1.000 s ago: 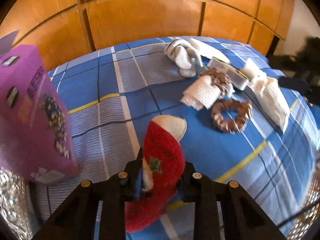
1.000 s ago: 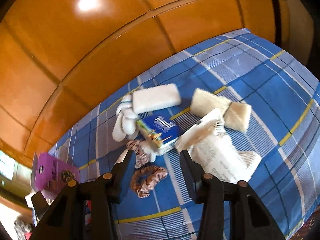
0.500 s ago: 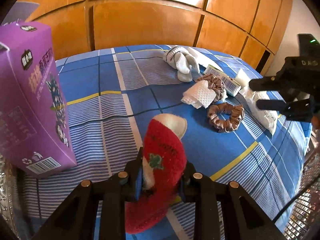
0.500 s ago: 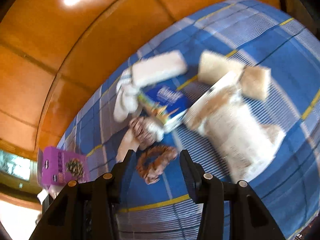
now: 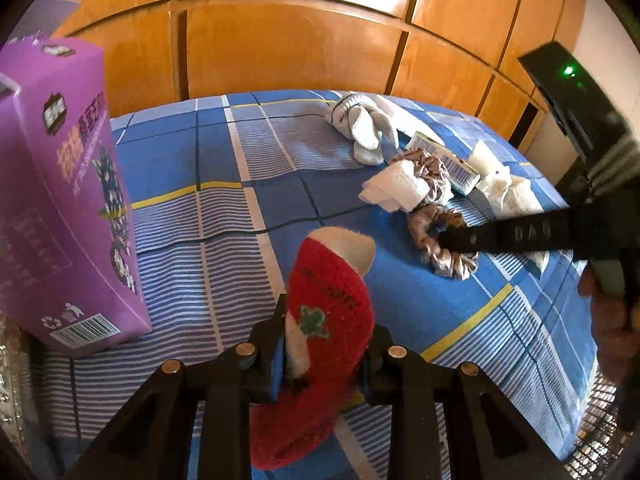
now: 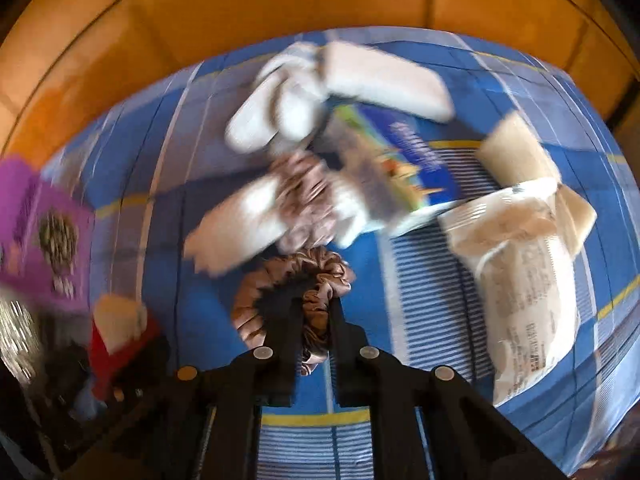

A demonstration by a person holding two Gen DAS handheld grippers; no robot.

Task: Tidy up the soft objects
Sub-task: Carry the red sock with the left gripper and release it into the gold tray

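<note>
My left gripper [image 5: 324, 336] is shut on a red fuzzy sock [image 5: 328, 300] with a white cuff, held above the blue checked bedspread [image 5: 192, 160]. Across the bed, my right gripper [image 5: 444, 238] reaches in from the right. In the blurred right wrist view that gripper [image 6: 316, 308] points steeply down, its jaws closing onto the brown satin scrunchie [image 6: 248, 304], a fold of which is pinched between the pads. The scrunchie [image 5: 452, 266] still lies on the bedspread. The red sock [image 6: 120, 332] shows at the lower left.
A purple carton [image 5: 68, 208] stands at the left. Beyond the scrunchie lie a rolled white cloth [image 5: 396, 188], a second scrunchie [image 5: 432, 172], white socks [image 5: 364, 128], a blue packet [image 6: 404, 160] and a plastic-wrapped pack [image 6: 520, 256]. Wooden wardrobe doors [image 5: 280, 48] rise behind the bed.
My right gripper swung down onto the brown scrunchie and its jaws went from wide apart to pinched on it. The left gripper kept the red sock and tilted slightly.
</note>
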